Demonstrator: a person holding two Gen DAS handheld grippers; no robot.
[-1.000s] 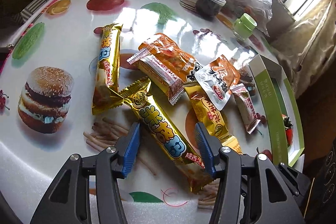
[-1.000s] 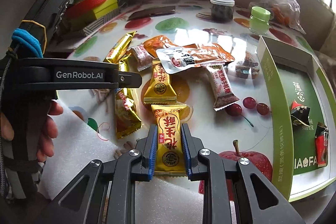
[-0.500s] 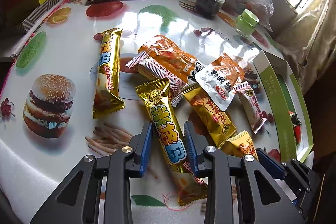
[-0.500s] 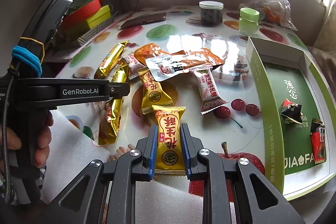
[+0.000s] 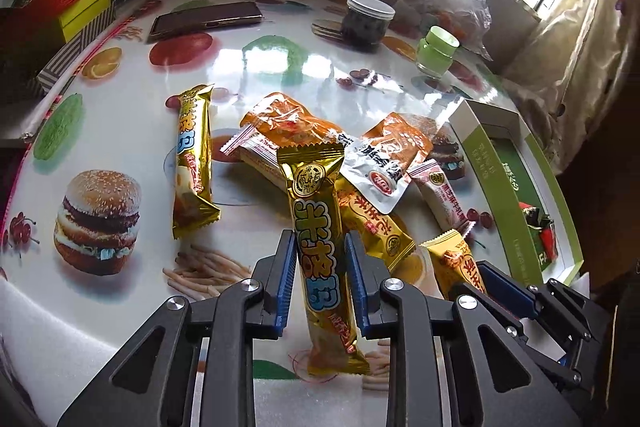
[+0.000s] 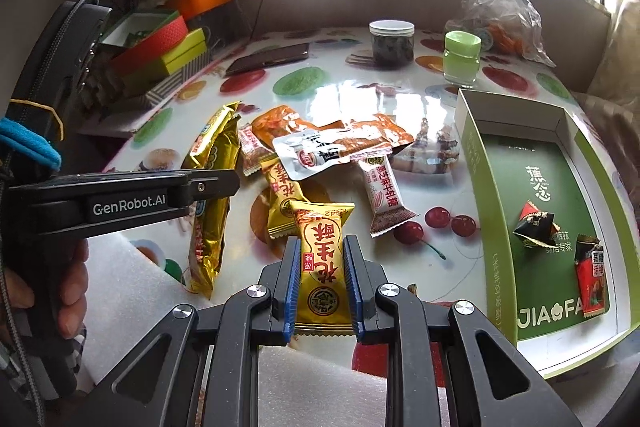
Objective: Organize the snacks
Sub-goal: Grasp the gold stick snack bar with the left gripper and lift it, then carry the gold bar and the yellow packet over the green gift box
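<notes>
Change: left gripper [image 5: 320,277] jaws, wide apart a second before, were closing on the long gold snack bar [image 5: 320,227], its far end lifted off the bench [image 5: 100,131].
Right gripper [image 6: 320,281]: jaws clamped on the gold peanut-crisp packet [image 6: 320,267], pointed downward.
Surroundings: snack pile [image 6: 320,151] ahead; green box [image 6: 480,187] to the right, holding two wrapped sweets.

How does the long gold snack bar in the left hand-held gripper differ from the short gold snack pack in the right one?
The long gold bar is slim, with big blue and yellow letters; the short gold pack is wider, with a pale panel and red letters. The bar sticks far past the left hand-held gripper, whose jaws are closing on it; the pack barely passes the right hand-held gripper, shut on it. Both have shiny gold wrappers with a round emblem.
</notes>
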